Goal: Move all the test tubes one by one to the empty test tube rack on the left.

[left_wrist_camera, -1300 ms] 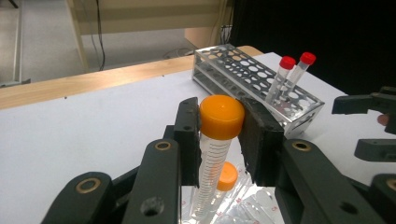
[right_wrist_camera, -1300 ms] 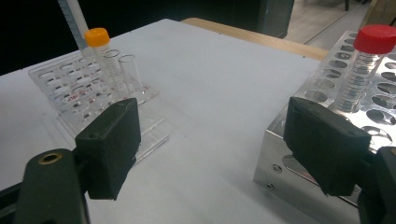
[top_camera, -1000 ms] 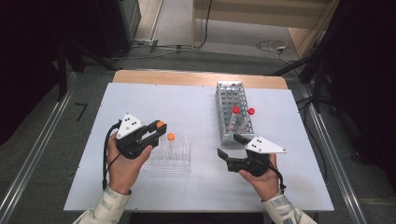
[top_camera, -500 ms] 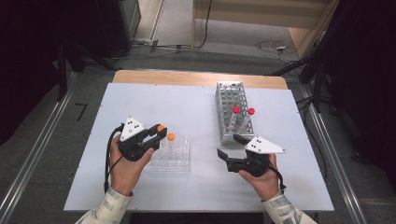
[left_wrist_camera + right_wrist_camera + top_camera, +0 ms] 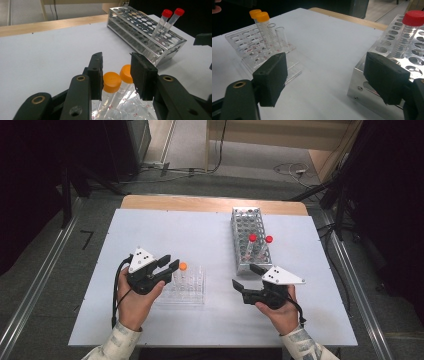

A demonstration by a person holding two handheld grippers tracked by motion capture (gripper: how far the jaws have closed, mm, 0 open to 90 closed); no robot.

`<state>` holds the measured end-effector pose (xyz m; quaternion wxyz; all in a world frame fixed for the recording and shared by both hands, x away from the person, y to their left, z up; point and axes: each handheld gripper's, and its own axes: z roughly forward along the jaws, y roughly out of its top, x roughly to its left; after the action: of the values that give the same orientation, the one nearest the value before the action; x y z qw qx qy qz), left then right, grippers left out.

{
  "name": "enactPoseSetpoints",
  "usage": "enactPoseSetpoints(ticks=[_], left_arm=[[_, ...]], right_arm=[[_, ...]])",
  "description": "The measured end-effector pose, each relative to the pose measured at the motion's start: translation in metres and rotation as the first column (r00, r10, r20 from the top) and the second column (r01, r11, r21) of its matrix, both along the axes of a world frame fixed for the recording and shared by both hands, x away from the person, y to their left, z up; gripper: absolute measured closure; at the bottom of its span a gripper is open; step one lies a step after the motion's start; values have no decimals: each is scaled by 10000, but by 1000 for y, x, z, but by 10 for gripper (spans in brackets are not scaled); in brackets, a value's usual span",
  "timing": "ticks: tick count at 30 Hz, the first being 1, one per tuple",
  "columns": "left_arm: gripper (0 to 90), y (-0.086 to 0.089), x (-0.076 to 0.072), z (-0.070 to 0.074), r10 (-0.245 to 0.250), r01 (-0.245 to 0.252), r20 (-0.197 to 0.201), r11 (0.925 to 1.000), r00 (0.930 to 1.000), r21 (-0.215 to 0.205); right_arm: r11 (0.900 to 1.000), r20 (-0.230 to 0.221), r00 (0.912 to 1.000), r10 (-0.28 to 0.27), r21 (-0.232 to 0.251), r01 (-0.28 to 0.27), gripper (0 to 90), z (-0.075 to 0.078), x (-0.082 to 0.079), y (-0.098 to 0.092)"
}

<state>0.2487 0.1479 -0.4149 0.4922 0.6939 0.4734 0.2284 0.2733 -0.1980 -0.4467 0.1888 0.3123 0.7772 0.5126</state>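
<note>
While opening, left hand-held gripper (image 5: 116, 72) straddles orange-capped tubes (image 5: 112, 82).

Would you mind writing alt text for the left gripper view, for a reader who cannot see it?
The left gripper, its black jaws just opening, frames two orange-capped tubes standing in a clear plastic rack on a white table. Beyond stands a metal rack holding two red-capped tubes.
</note>
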Motion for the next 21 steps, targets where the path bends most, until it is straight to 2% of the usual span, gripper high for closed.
enactPoseSetpoints(ticks=[4,7,12,15,18,21], left_arm=[[592,2,0,0,69,-69,20,10000,10000,-63],[533,3,0,0,49,-49,-12,9997,10000,-226],[417,5,1,1,232,-234,-43,9986,9997,-476],[341,6,1,1,296,-296,-1,9985,9996,-468],[298,7,2,1,403,-399,59,9977,9992,-550],[279,6,2,1,454,-449,81,9975,9989,-543]], right_arm=[[10000,6,10000,-23,19,23,178,0,0,0],[9999,20,9999,-164,46,164,181,1,1,-2],[9975,48,9975,-704,81,704,188,2,6,-9],[9949,130,9948,-1010,82,1009,189,2,9,-13],[9839,237,9837,-1785,55,1784,189,3,16,-21],[9636,507,9624,-2668,-65,2674,189,1,26,-27]])
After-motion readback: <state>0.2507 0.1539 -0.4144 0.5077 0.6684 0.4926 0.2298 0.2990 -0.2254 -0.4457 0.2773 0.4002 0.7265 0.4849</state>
